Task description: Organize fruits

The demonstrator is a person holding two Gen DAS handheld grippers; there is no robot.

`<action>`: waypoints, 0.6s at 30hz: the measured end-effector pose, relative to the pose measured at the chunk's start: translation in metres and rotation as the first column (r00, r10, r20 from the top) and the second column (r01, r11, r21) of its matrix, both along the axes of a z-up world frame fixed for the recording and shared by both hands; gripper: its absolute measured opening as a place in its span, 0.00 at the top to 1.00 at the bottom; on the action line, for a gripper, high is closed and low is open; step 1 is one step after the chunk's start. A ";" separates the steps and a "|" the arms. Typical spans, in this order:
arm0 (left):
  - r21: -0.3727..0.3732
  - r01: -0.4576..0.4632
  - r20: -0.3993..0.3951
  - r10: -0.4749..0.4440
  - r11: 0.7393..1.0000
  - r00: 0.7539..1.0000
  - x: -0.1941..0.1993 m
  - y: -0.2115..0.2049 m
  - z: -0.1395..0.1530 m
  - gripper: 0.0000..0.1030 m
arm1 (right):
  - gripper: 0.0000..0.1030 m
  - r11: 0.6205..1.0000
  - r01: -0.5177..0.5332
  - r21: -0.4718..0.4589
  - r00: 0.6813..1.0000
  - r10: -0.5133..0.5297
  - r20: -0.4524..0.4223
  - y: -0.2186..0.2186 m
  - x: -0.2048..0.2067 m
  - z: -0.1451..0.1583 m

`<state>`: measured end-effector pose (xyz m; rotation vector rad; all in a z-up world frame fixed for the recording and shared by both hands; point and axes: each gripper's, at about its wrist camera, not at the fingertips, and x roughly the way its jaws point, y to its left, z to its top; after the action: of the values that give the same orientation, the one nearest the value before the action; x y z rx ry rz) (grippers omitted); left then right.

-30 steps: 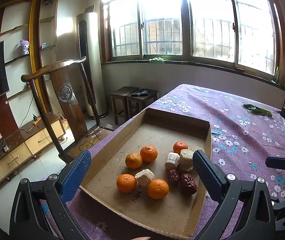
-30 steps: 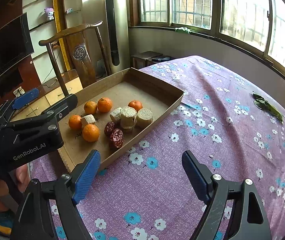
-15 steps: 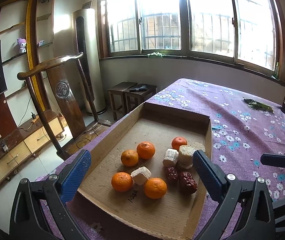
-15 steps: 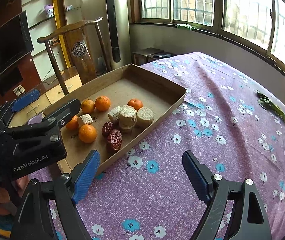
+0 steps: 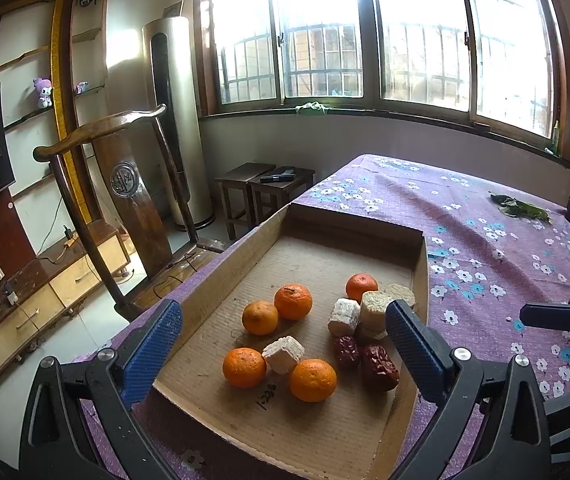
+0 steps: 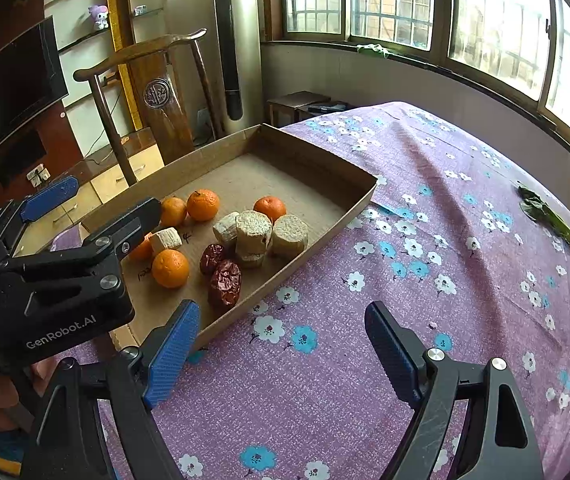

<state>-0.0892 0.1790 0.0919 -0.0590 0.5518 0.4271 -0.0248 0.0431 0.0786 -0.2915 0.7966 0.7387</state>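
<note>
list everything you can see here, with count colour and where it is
oranges: five, orange, loose in the box
cut chunks: about five, pale beige, four clustered at the box's right side, one among the oranges
dried dates: two, dark red, side by side near the right wall
cardboard box: one, brown, on the cloth's left part
tablecloth: one, purple, floral
leaves: a small bunch, green, far right of the cloth
chair: one, dark wood, left of the table
left tongs: open, over the box
right tongs: open, over bare cloth

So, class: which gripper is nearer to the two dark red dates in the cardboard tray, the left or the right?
Left. The left gripper hovers over the tray, jaws open around the fruit, the dates by its right jaw. The right gripper hangs over the purple tablecloth, outside the tray.
</note>
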 end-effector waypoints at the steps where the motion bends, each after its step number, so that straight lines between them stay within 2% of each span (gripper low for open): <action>1: -0.001 -0.001 0.001 0.001 1.000 1.000 0.000 0.000 0.000 0.02 | 0.14 1.000 -0.001 -0.001 1.000 0.001 0.001 0.001 0.000 0.000; 18: -0.003 -0.009 -0.010 0.009 1.000 1.000 0.001 0.006 -0.006 0.02 | 0.14 1.000 -0.003 -0.014 1.000 0.003 -0.010 0.003 0.002 -0.006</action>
<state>-0.0880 0.1845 0.0863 -0.0624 0.5625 0.4357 -0.0223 0.0466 0.0725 -0.3016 0.8114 0.7382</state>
